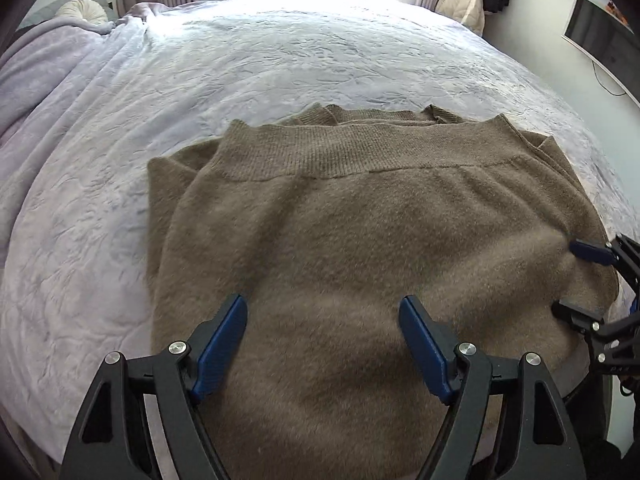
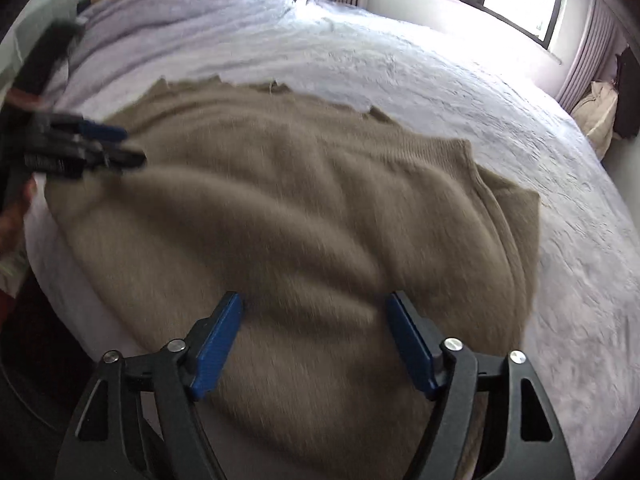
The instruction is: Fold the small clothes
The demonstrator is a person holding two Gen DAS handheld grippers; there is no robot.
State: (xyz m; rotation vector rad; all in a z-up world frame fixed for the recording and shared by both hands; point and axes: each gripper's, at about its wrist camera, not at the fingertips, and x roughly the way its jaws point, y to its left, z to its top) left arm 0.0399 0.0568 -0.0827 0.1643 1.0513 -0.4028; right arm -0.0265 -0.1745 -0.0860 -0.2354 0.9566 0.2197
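Jaws: left gripper (image 1: 322, 320) and right gripper (image 2: 314, 316) both apart, empty. Sweater (image 1: 360, 248), near bed (image 1: 100, 200) edge: soft, limp, light; grip ribbed hem corners.

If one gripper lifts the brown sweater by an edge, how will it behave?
The sweater looks like soft, fuzzy knit lying in loose folds on the bed, so it would probably droop and unfold. Its thick pile suggests the fingers would grip it without slipping.

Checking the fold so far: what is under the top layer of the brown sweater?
Under the brown sweater's ribbed-hem top layer, more brown knit pokes out at the far edge and both sides; beneath lies the pale bedspread. How those lower layers lie is covered.
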